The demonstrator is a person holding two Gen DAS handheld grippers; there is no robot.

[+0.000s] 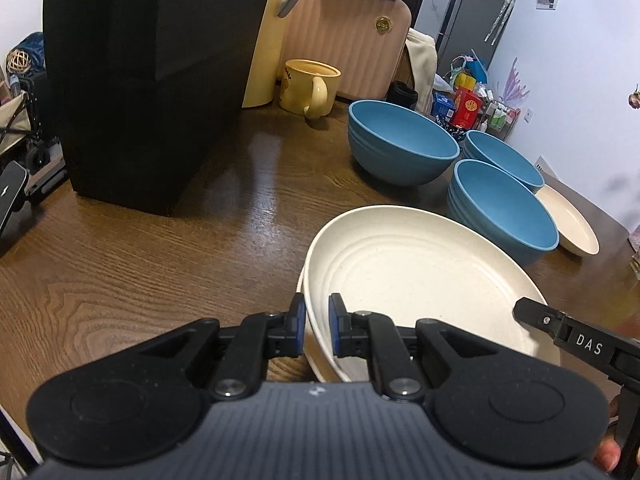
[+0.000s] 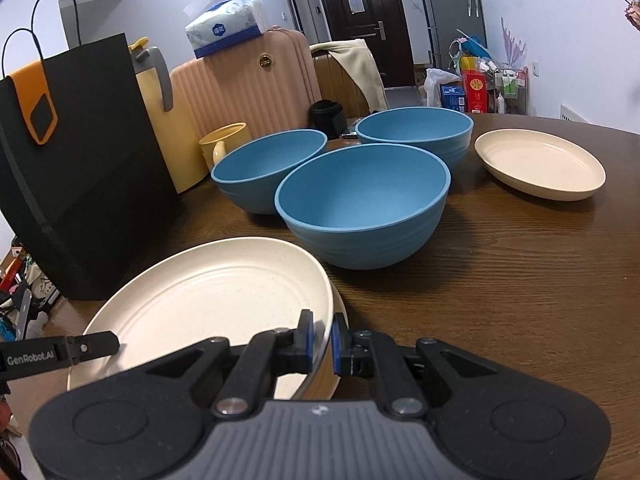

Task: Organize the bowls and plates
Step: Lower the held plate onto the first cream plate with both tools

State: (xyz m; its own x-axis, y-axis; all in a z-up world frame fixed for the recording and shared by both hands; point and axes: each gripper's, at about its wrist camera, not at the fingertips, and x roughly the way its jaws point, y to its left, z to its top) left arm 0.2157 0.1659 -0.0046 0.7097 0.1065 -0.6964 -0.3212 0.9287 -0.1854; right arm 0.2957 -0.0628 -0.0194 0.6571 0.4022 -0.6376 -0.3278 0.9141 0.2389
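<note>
A: We start with the biggest thing, the brown wood-grain counter (image 2: 520,280), which runs out ahead of both sets of jaws and carries everything.

B: Next the black paper bag (image 1: 152,80), standing well ahead and to the left of our left jaws. Behind it we see a pink ribbed suitcase (image 2: 240,84) with a tissue box (image 2: 224,28) on top.

A: Then the three blue bowls (image 2: 360,204), upright and clustered ahead of our right jaws, the nearest one just beyond the plate we hold.

B: That cream plate (image 1: 420,272) sits between our two grippers. The left gripper (image 1: 317,320) has its jaws pinching the plate's near-left rim, one pad inside and one outside.

A: And the right gripper (image 2: 322,338) has its jaws pinching the opposite rim the same way. In each view the other gripper's finger pokes in over the plate's far edge.

B: Right under the held plate we see the rim of a second cream plate (image 2: 340,312); whether the two touch we cannot tell.

A: A third cream plate (image 2: 540,164) lies flat well ahead and to the right of our right jaws, past the bowls.

B: Smallest, the yellow mug (image 1: 308,86), far ahead of the left jaws, beside the bag.
</note>
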